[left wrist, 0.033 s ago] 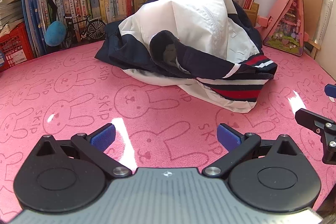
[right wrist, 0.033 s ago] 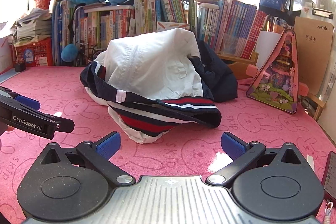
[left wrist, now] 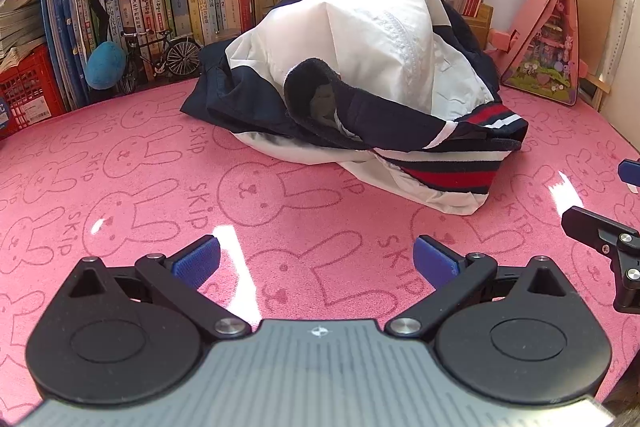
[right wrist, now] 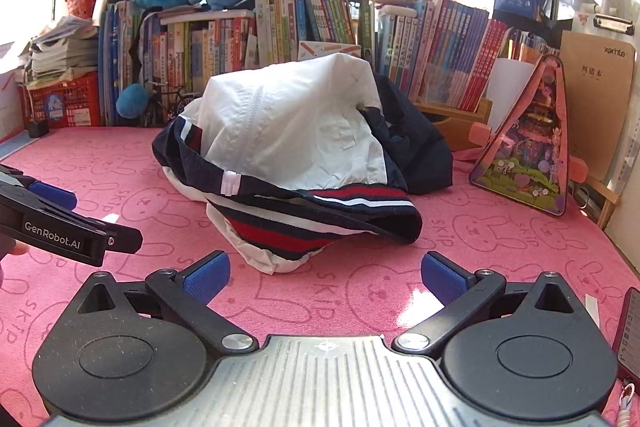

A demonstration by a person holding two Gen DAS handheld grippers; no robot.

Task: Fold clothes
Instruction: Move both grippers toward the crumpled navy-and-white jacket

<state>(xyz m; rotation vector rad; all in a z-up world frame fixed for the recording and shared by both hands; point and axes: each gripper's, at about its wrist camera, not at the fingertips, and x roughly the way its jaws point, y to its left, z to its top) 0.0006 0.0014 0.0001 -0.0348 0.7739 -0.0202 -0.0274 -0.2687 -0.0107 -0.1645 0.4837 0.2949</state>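
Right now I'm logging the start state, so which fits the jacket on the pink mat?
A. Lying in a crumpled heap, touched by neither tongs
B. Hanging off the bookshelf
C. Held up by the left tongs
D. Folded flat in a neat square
A: the jacket sits bunched on the mat, with the left tongs and right tongs both open and short of it.

Pink rabbit-print tabletop: crumpled jacket at centre; books, toy bicycle along far edge.
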